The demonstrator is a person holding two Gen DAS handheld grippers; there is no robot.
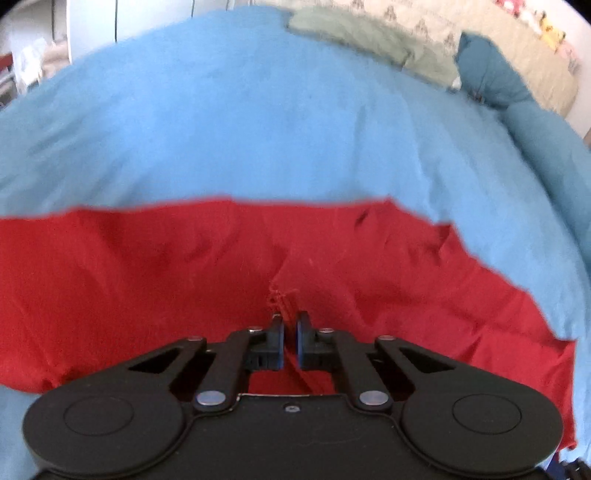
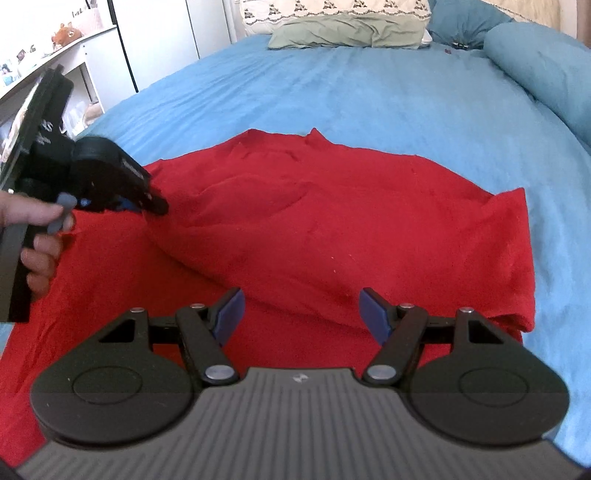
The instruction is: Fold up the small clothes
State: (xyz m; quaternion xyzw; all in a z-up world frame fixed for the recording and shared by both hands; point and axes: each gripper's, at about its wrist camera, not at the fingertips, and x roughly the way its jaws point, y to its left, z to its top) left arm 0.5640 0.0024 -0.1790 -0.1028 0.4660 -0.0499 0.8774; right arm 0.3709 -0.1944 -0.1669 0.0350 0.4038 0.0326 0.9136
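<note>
A red garment (image 2: 314, 229) lies spread on a blue bed cover (image 2: 332, 92); it also fills the lower half of the left wrist view (image 1: 147, 266). My left gripper (image 1: 290, 325) is shut on a pinch of the red fabric, which bunches up between its pads. In the right wrist view the left gripper (image 2: 157, 206) is at the garment's left side, lifting a fold of cloth. My right gripper (image 2: 301, 310) is open and empty, hovering just above the garment's near part.
Pillows (image 2: 347, 29) lie at the head of the bed, with a rolled blue duvet (image 2: 546, 74) along the right side. A white shelf unit (image 2: 55, 55) stands left of the bed. The person's hand (image 2: 40, 229) holds the left gripper's handle.
</note>
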